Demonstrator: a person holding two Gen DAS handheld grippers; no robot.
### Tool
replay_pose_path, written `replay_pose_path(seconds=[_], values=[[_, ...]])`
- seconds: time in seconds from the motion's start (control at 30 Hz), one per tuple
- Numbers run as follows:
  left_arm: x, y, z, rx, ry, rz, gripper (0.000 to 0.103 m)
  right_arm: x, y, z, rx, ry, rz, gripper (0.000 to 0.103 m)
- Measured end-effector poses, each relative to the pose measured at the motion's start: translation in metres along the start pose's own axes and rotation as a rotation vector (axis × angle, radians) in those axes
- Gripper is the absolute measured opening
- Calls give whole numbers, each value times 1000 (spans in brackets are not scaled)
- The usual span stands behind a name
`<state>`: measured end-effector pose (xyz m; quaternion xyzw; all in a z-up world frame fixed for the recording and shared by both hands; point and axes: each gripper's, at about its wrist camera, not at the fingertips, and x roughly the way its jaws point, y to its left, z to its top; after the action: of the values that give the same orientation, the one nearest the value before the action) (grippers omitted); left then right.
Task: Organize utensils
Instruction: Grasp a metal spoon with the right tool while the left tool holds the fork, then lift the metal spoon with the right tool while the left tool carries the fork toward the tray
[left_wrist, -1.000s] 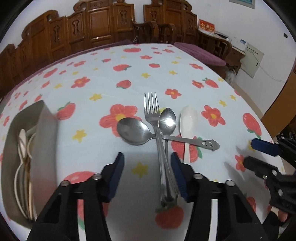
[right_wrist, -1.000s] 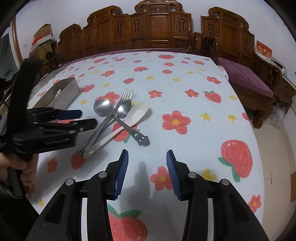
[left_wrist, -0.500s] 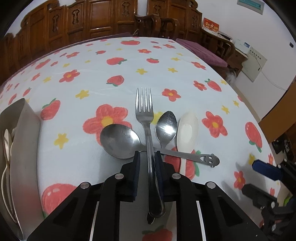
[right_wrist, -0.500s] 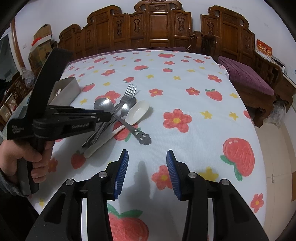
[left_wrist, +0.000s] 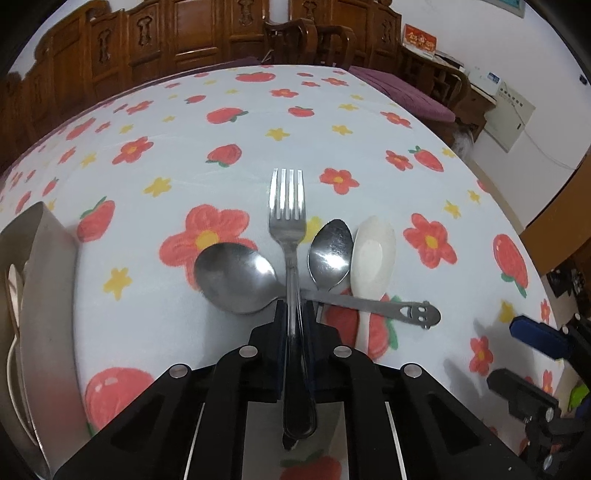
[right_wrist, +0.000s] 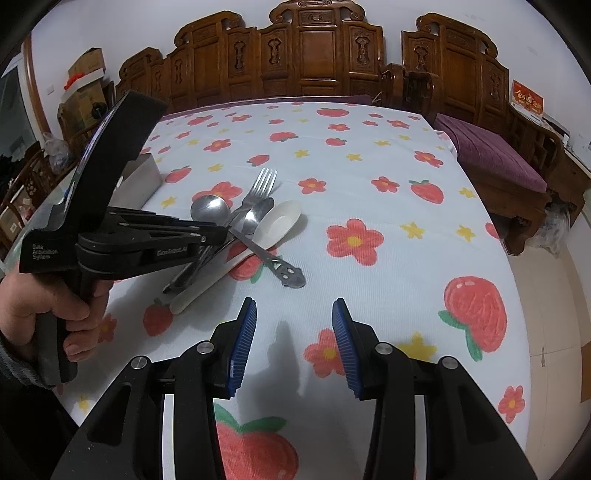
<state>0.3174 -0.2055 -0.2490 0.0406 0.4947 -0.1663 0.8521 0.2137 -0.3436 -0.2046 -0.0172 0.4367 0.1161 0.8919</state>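
My left gripper (left_wrist: 295, 314) is shut on the handle of a steel fork (left_wrist: 288, 210), whose tines point away from me. Under the fork lie a large steel spoon with a smiley handle (left_wrist: 236, 277), a smaller steel spoon (left_wrist: 330, 254) and a white spoon (left_wrist: 373, 254). In the right wrist view the left gripper (right_wrist: 218, 232) holds the fork (right_wrist: 258, 188) over the pile. My right gripper (right_wrist: 293, 343) is open and empty, above the tablecloth near the front edge.
A metal utensil box (left_wrist: 40, 295) with pale spoons in it stands at the left; it also shows in the right wrist view (right_wrist: 142, 177). The table has a white cloth with red flowers (right_wrist: 369, 184). Carved wooden chairs (right_wrist: 314, 59) stand behind it.
My left gripper moved forward over the fork handle and closed on it. The fork now sits a little higher over the spoons. My right gripper stayed still and open.
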Motion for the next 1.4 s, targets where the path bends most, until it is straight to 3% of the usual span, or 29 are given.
replay_pose_path(seconds=[0.33, 0.6, 1.03, 1.1, 1.23, 1.4], values=[[-42, 18, -27, 17, -59, -5, 7, 4, 8, 8, -26, 4, -2, 45], [-76, 37, -36, 14, -100, -12, 7, 29, 26, 37, -93, -14, 46, 45], [-112, 49, -42, 0, -160, -36, 7, 87, 49, 65, -223, 113, 88, 45], [-114, 50, -43, 1, -165, -38, 7, 93, 48, 66, -222, 134, 91, 38], [-121, 52, -44, 1, -177, -37, 7, 100, 48, 68, -240, 166, 100, 34], [-129, 55, -46, 0, -187, -32, 7, 101, 57, 71, -282, 209, 118, 17]])
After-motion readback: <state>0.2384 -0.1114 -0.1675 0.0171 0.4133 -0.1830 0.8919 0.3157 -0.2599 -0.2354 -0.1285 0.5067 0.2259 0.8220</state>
